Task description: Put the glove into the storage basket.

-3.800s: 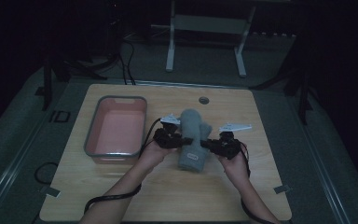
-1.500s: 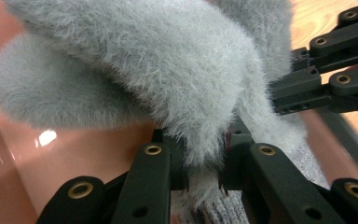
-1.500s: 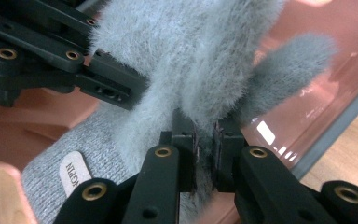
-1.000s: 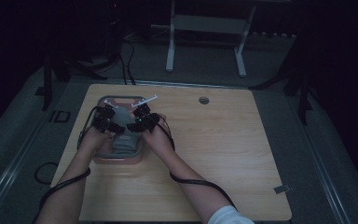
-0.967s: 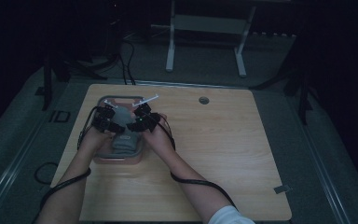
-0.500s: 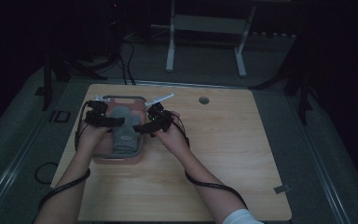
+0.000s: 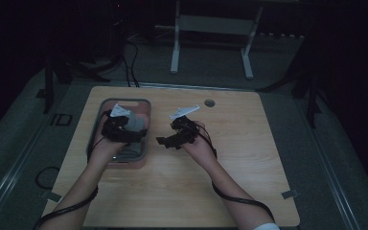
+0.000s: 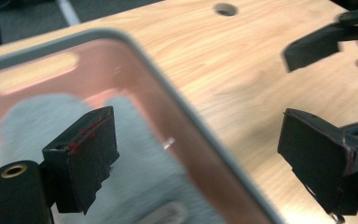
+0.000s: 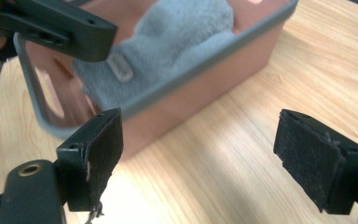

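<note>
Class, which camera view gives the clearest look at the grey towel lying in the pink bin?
The right gripper view: the grey towel shows its fluffy texture inside the pink bin. The left gripper view blurs it; in the high view it is small and partly hidden.

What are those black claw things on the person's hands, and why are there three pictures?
Those are grabbing tools. A person holds one in each hand: the left gripper and the right gripper. Each has two black jaws that pinch, like tongs. Right now both are open and hold nothing.

One picture comes from a camera up high, looking down at the wooden table. The other two come from little cameras riding on each tool, so you see its own jaws at the bottom.

On the table sits a pink tub with a grey rim. Inside it lies a fluffy grey towel. The left tool is over the tub; the right one is beside it, over bare wood.
</note>
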`<state>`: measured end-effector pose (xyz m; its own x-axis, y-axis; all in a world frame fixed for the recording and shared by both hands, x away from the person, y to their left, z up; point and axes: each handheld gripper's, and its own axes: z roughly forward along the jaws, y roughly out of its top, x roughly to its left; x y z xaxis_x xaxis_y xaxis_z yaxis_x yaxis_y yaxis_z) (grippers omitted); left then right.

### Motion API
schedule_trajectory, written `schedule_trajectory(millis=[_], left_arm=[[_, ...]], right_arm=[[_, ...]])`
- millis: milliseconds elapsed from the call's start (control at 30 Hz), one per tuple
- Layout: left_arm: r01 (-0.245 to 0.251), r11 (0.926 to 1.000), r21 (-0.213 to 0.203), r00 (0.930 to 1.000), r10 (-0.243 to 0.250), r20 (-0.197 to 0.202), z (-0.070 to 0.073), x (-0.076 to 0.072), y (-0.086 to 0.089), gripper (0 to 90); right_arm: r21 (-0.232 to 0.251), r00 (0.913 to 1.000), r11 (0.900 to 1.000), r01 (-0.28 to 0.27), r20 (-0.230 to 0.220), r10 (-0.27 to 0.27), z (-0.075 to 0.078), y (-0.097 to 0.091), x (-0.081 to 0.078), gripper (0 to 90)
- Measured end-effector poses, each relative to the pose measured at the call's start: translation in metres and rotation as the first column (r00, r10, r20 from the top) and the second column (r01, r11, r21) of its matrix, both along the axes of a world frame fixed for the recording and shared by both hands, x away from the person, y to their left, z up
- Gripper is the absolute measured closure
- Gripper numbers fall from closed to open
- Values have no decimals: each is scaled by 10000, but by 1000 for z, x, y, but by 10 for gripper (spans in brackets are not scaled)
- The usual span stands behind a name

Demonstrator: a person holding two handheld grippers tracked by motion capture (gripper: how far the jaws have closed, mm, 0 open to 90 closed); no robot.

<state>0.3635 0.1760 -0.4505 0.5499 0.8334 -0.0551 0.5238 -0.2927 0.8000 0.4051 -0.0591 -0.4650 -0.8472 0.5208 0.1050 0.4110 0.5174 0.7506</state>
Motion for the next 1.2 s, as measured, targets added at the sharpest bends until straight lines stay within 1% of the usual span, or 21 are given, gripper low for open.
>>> schedule_trajectory(millis=[33,67,133,200,267,333,400,433,500,533,667,700,733,800,833,867,900,1000,1100,1167,1200], left_arm=[[170,9998,-91,9997,-168,152,2,-3,-6,123],[170,9998,-91,9997,-168,152,2,-3,-6,123],[379,9990,-246,9991,-374,223,3,-6,-13,123],[637,9978,-208,9975,-630,314,4,-8,-20,123],[821,9962,-278,9960,-811,379,4,-10,-27,123],[1091,9928,-502,9932,-1068,463,3,-12,-34,123],[1341,9897,-505,9895,-1310,611,1,-14,-43,123],[1341,9897,-505,9895,-1310,611,1,-14,-43,123],[1662,9846,-552,9848,-1628,609,-3,-16,-55,123],[1662,9846,-552,9848,-1628,609,-3,-16,-55,123],[2061,9771,-529,9777,-2034,520,-11,-18,-71,124],[2265,9727,-508,9734,-2241,485,-17,-21,-79,123],[2265,9727,-508,9734,-2241,485,-17,-21,-79,124],[2473,9681,-410,9684,-2454,447,-22,-23,-87,123],[2583,9652,-411,9657,-2567,398,-25,-25,-91,123],[2847,9577,-423,9584,-2835,326,-30,-28,-98,123],[2847,9577,-423,9584,-2835,326,-30,-28,-98,123],[3116,9494,-387,9502,-3108,241,-38,-32,-107,123],[3257,9446,-396,9455,-3254,136,-47,-35,-112,123],[3329,9419,-452,9430,-3328,85,-52,-37,-115,123],[3363,9407,-455,9417,-3364,64,-55,-38,-116,123]], right_arm=[[15,10000,10000,18,27,-18,-1,-4,-2,157],[15,10000,10000,18,27,-18,-1,-4,-2,157],[44,10000,10000,51,60,-52,-2,-17,-5,157],[78,9999,9999,70,118,-71,-2,-27,-8,157],[113,9999,9999,93,130,-94,-3,-37,-11,158],[146,9997,9997,176,166,-178,-4,-48,-14,158],[174,9996,9996,236,176,-239,-5,-59,-17,158],[174,9996,9996,236,176,-239,-5,-59,-17,158],[107,9994,9994,340,93,-341,-10,-78,-22,158],[107,9994,9994,340,93,-341,-10,-78,-22,158],[10,9987,9987,511,7,-511,-17,-97,-27,158],[-28,9984,9984,560,30,-560,-20,-103,-29,159],[-28,9984,9984,560,30,-560,-20,-103,-29,159],[-108,9988,9988,486,36,-486,-26,-112,-32,159],[-108,9988,9988,486,36,-486,-26,-112,-32,159],[-114,9992,9991,408,-12,-408,-30,-116,-34,159],[-114,9992,9991,408,-12,-408,-30,-116,-34,159],[-175,9993,9991,378,2,-378,-36,-122,-38,159],[-148,9995,9994,317,3,-317,-41,-128,-42,159],[-85,9996,9996,275,72,-274,-47,-137,-47,158],[-85,9996,9996,275,72,-274,-47,-137,-47,158]])
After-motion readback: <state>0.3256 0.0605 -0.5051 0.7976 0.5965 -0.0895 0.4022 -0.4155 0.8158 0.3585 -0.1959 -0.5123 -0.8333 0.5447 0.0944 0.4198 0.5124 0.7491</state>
